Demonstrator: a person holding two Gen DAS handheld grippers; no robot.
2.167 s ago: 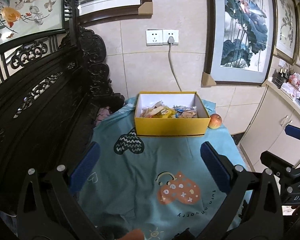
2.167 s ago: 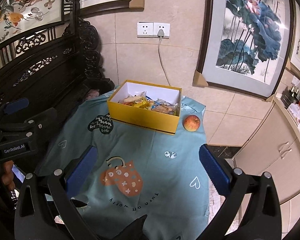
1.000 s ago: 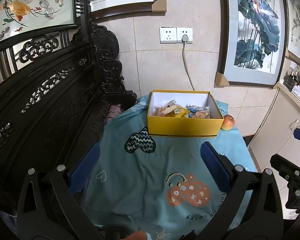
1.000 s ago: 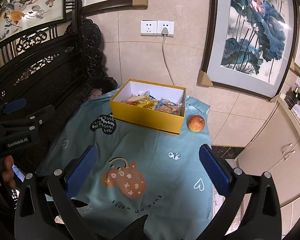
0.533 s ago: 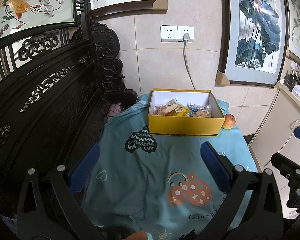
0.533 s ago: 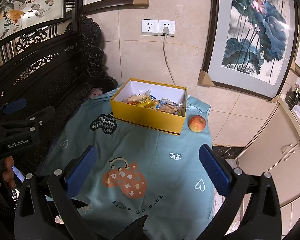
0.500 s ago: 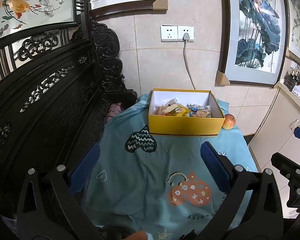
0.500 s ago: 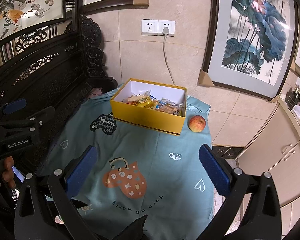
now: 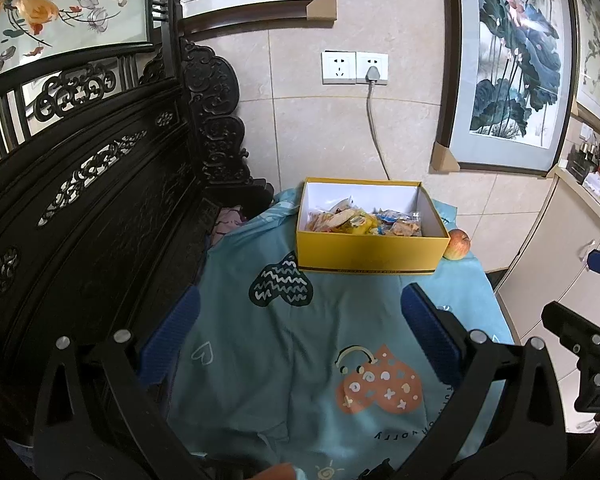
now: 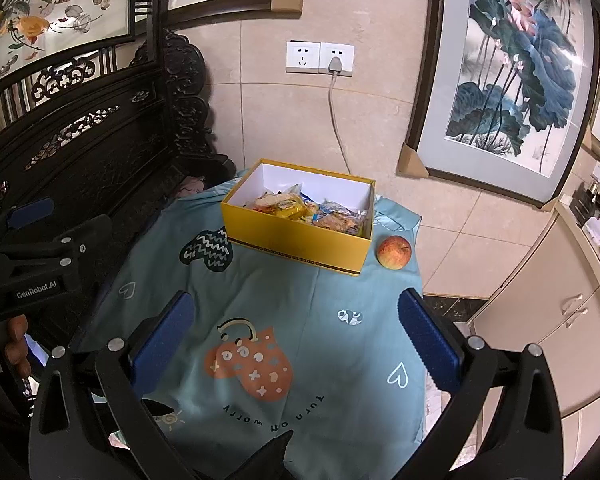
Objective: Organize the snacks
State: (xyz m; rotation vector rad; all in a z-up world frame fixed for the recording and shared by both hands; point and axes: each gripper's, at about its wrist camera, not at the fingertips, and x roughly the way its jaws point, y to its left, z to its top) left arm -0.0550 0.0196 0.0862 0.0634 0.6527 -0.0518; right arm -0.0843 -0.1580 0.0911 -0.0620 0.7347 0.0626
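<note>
Yellow box (image 10: pixel 300 236), open top, white inside, at far end of teal cloth (image 10: pixel 308 344); crinkly wrapped snacks (image 10: pixel 300 208) piled inside. Apple (image 10: pixel 394 252) just beside box, R side. L gripper (image 9: pixel 298 322) & R gripper (image 10: pixel 296 326): jaws wide, empty, above near end of cloth.

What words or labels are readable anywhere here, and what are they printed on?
"GenRobot.AI": on the left gripper, seen from the right wrist.
"turn off worry": on the teal cloth, upside down.
"DA...", cut off: on the right gripper.
Dark band on the yellow box: too small to read.
</note>
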